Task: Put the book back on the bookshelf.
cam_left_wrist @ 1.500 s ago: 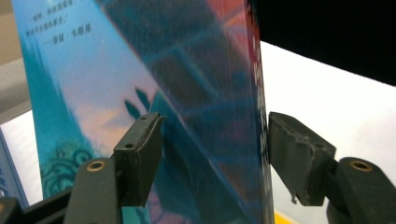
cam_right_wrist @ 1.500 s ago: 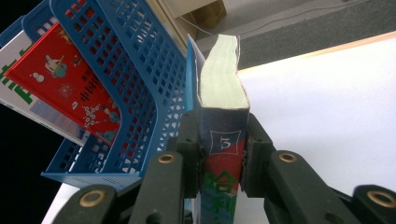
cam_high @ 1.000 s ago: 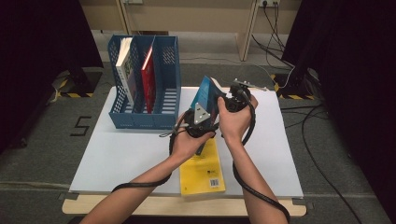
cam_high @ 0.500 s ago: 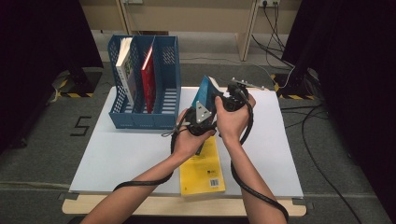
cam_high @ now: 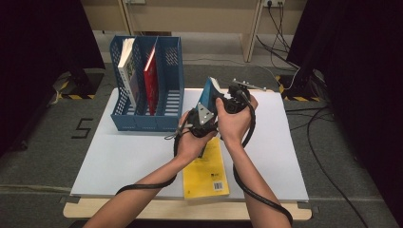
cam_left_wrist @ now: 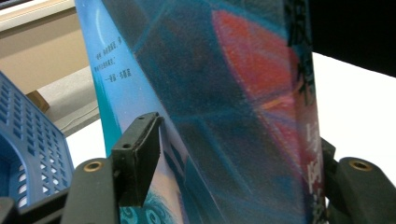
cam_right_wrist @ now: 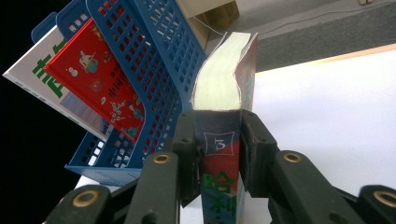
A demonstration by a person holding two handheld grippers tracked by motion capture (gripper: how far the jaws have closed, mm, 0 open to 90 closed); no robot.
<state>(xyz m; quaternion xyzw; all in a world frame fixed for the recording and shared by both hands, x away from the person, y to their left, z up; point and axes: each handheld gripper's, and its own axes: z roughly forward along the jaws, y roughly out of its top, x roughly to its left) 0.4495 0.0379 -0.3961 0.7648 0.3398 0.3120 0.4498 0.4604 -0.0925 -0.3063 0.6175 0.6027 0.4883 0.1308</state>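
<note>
A person held a blue book (cam_high: 209,91) upright above the table (cam_high: 119,156), right gripper (cam_right_wrist: 217,149) clamped on its spine; the left gripper's (cam_left_wrist: 224,163) jaws, just closing, straddled it w/ a gap showing. Two books sat in the blue file rack (cam_high: 168,71) (third slot free); this one & a yellow book (cam_high: 206,171) remained.

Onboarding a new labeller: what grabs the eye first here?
The blue book held upright above the table's middle, the right hand-held gripper clamped on its spine. Behind it to the left, a blue file rack holds a white book and a red book; a yellow book lies flat near the front edge.
</note>
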